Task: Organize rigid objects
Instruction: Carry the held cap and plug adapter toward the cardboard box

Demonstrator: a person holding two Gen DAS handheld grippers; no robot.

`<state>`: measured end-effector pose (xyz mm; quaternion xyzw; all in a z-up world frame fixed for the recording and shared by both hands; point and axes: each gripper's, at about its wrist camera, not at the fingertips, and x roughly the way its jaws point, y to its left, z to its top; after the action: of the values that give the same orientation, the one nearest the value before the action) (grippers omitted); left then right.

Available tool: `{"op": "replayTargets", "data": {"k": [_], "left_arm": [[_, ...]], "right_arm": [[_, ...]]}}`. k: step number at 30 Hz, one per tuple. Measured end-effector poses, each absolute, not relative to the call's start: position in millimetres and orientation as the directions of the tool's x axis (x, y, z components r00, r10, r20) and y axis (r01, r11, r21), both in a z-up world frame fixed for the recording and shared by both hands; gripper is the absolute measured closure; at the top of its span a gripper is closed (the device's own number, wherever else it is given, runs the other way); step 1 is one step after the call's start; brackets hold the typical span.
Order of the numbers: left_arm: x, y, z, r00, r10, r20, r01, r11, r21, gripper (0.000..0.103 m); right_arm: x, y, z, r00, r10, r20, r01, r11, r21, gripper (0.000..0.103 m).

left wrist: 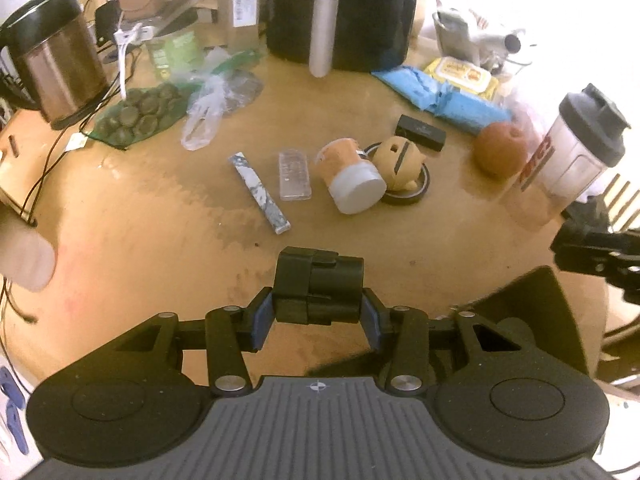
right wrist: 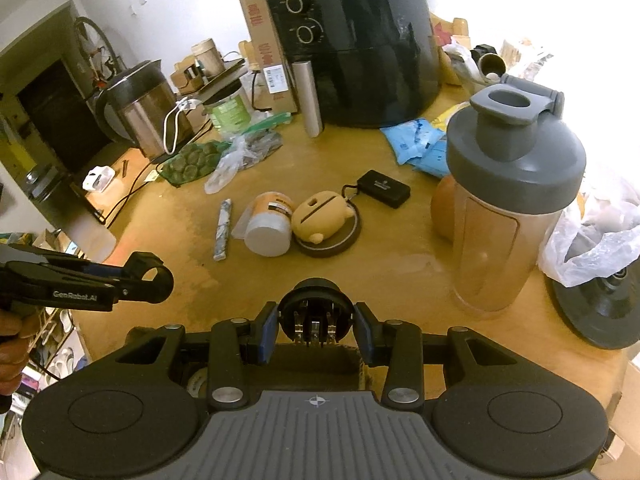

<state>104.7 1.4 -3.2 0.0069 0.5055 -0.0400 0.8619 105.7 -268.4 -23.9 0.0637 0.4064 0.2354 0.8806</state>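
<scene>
The orange fruit (right wrist: pixel 442 208) is largely hidden behind the shaker bottle (right wrist: pixel 508 200) in the right wrist view. The kettle (left wrist: pixel 52 56) is cropped by the left wrist view's edge, and the label print on the tipped jar (left wrist: pixel 348 172) is blurred beyond reading.

Bare table (right wrist: pixel 404 268) lies open ahead; the shaker bottle (right wrist: pixel 512 200) apparently blocks the right side.

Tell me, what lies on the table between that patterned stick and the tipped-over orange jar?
A small clear plastic case lies flat between the patterned stick and the orange jar. The left wrist view shows it plainly; in the right wrist view the jar mostly hides it.
</scene>
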Motion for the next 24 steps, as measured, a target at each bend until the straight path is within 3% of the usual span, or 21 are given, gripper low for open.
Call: {"op": "replayTargets", "data": {"k": [14, 24], "left_arm": [[62.4, -5.1, -0.6, 0.468, -0.104, -0.877, 0.031, 0.994, -0.101, 0.059], [40.5, -11.2, -14.8, 0.431, -0.081, -0.899, 0.002, 0.996, -0.089, 0.058]], "right_arm": [[89.9, -263.5, -21.5, 0.537, 0.5, -0.679, -0.413, 0.858, 0.305, 0.06], [79.0, -268.4, -21.4, 0.529, 0.508, -0.68, -0.425, 0.852, 0.306, 0.06]]}}
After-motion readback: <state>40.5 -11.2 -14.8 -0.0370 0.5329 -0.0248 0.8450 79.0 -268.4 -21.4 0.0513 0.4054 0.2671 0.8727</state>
